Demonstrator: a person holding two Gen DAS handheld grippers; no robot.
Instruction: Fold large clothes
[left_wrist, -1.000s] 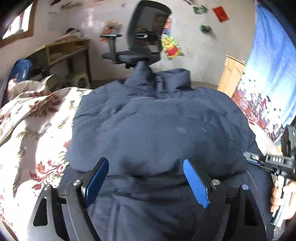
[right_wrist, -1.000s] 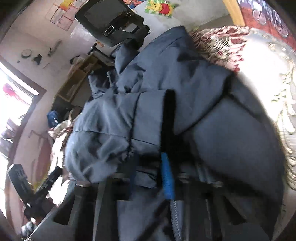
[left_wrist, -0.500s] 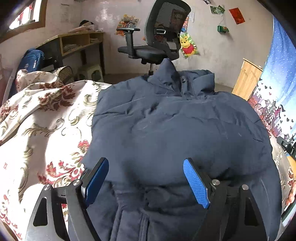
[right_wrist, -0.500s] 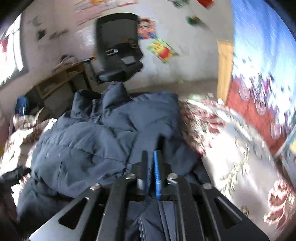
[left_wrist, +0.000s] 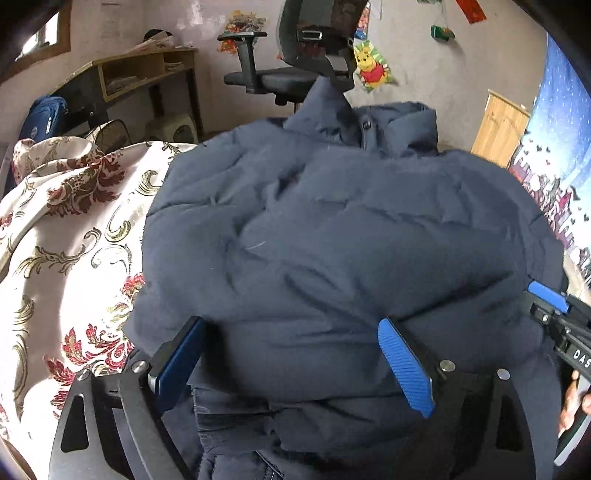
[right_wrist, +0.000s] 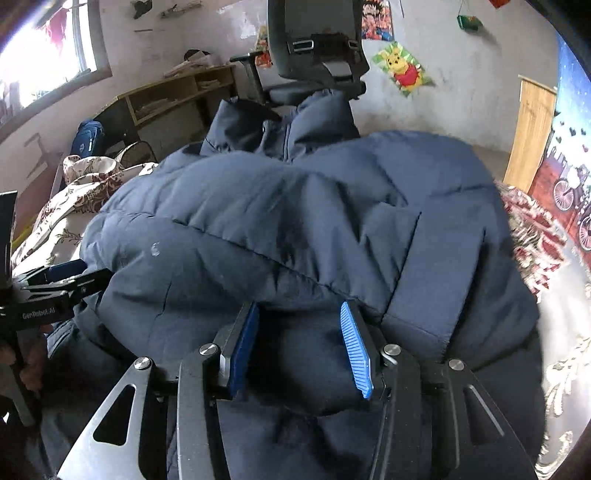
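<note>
Item: one navy blue quilted puffer jacket (left_wrist: 332, 240), large, lying on a bed covered by a cream bedspread with a red and gold floral pattern (left_wrist: 74, 240); the collar is turned toward the far end, where a black mesh office chair (left_wrist: 314, 44) is seen beyond it, and the hem lies at the near end under both claws. The long axis is thus run from near to far, straight ahead of each claw. Sleeves appear to have been folded in over the body, a flat cuffed panel being visible on the right side in the right wrist view. Left claw (left_wrist: 295, 365): spread wide, its blue pads set apart over the near bulge of padding, nothing pressed between them; its jaws have just been opening further. Right claw (right_wrist: 301, 345): parted to a middling gap, a hump of navy fabric lying between the pads but not squeezed; its jaws have just been opening, so the cloth is judged released. The two claws are placed side by side at the hem, left toward the bedspread side, right toward the patterned blue and red wall hanging (right_wrist: 569, 177); each is glimpsed at the edge of the other's view. Stage, as judged: side folds done, lengthwise fold outstanding. The coming move is judged to turn on the hem being nearest and the collar farthest, so both claws would need to take the near edge and carry it forward. Risk noted: bulky filling may spring back.
</note>
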